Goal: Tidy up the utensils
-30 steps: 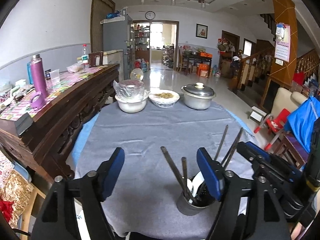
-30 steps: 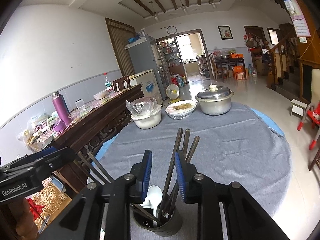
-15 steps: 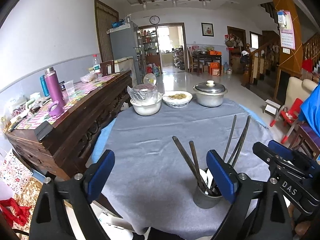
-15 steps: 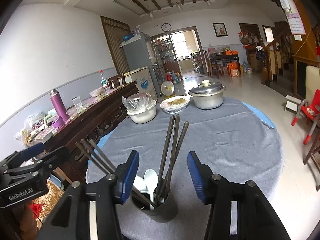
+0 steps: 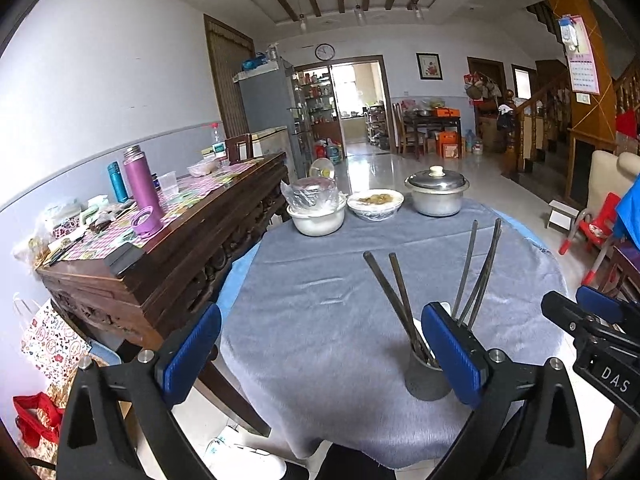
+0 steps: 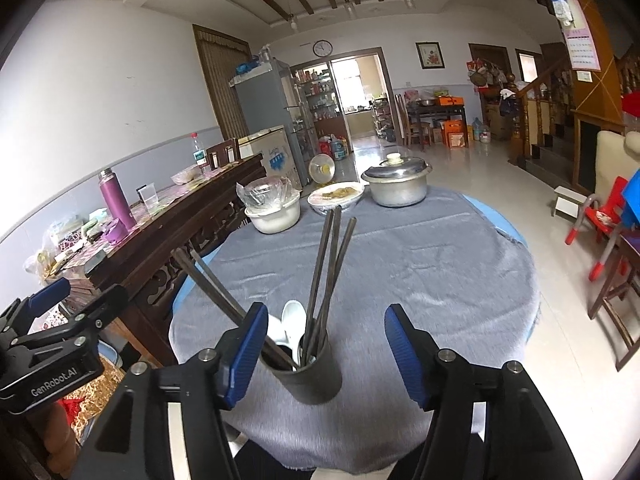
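A dark utensil cup stands near the front edge of the round table with the grey cloth. It holds several dark chopsticks and white spoons. My right gripper is open and empty, its jaws on either side of the cup, pulled back from it. My left gripper is open and empty, left of the cup, whose chopsticks fan upward. The right gripper also shows at the right edge of the left wrist view.
A white bowl under plastic, a covered dish and a lidded metal pot stand at the table's far edge. A dark wooden sideboard with a purple flask flanks the left. Chairs stand at the right.
My right gripper has opened off the chopsticks, which stay in the cup, and drawn back. My left gripper has also pulled back, staying open.
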Demonstrator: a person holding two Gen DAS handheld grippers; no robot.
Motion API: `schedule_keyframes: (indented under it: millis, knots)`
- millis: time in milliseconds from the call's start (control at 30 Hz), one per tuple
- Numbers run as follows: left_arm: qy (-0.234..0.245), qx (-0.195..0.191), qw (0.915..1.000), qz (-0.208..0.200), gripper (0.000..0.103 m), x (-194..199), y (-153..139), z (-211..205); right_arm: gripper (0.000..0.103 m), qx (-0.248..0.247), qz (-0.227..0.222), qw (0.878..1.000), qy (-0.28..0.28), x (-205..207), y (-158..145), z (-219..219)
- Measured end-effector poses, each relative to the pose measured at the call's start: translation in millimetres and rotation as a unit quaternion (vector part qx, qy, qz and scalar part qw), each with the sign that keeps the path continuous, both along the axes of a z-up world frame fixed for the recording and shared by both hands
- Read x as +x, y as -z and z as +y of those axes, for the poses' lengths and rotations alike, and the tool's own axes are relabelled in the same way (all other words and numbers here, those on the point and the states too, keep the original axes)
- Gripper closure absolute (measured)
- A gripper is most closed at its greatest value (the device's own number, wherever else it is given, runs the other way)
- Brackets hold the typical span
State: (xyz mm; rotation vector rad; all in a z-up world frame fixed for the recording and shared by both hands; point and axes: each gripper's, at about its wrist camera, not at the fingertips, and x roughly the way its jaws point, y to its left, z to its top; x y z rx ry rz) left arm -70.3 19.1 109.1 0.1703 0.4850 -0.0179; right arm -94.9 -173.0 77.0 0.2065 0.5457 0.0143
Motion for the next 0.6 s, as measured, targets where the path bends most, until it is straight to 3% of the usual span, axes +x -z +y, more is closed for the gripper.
schedule_keyframes:
  millis: [600]
  knots:
    - [-0.008,-0.029,0.9995,-0.008,0.003,-11.8,-2.6,19.8,0.035,0.003,0.015,1.000,0.002,-4.8,5.7,6.3]
